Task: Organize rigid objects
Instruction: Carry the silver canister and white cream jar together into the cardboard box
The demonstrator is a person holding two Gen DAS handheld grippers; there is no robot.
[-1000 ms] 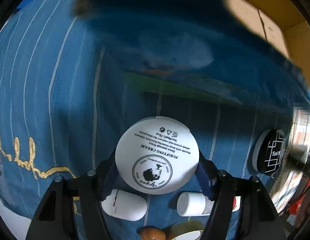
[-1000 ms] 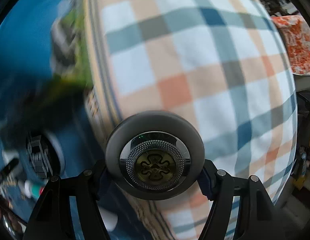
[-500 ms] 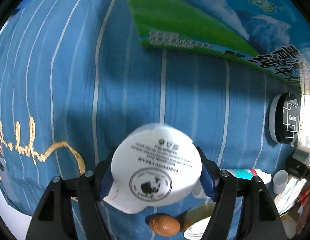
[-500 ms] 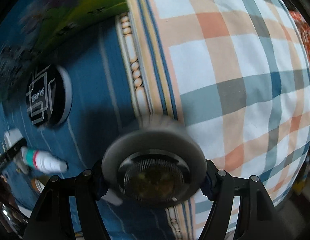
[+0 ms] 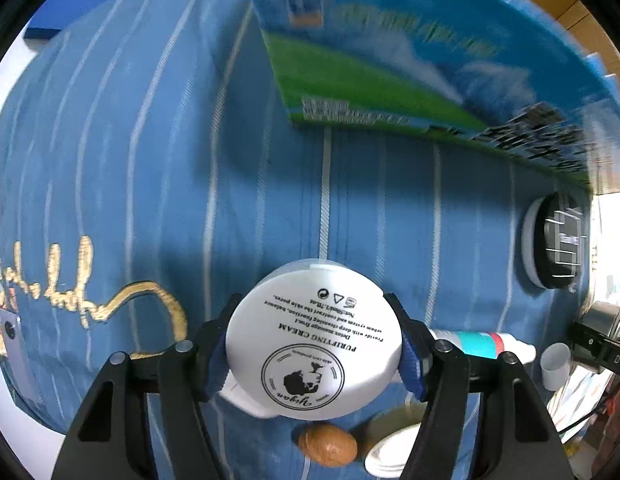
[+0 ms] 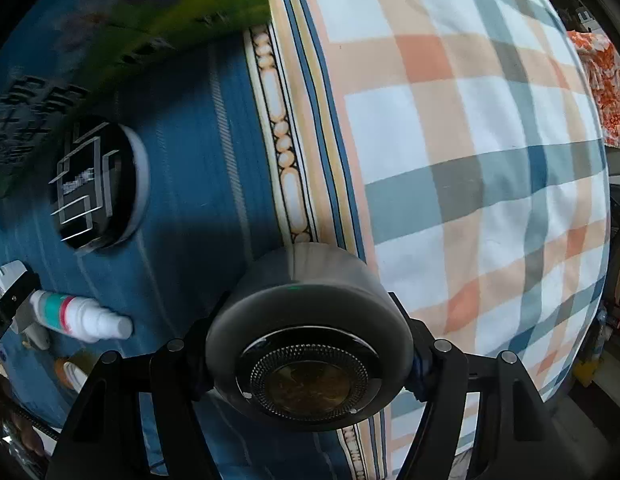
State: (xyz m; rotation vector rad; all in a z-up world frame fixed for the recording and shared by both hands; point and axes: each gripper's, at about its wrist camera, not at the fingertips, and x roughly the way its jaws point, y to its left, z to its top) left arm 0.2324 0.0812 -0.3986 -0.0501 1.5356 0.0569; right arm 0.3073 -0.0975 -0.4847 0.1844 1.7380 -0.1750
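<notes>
My left gripper is shut on a white cream jar, its printed bottom facing the camera, held above the blue striped cloth. My right gripper is shut on a grey round jar with a metallic gold-centred cap, held over the seam between the blue cloth and the plaid cloth. A black round case lies on the blue cloth; it also shows in the right wrist view. A white spray bottle with a teal and red band lies near it, seen too in the left wrist view.
A blue and green carton stands at the far side; it also shows blurred in the right wrist view. A brown nut-like object, a white dish and a small white cap lie near the left gripper.
Both grippers kept their jars and moved back and up from the carton. The carton now shows farther away and the spray bottle and black case came into view.
</notes>
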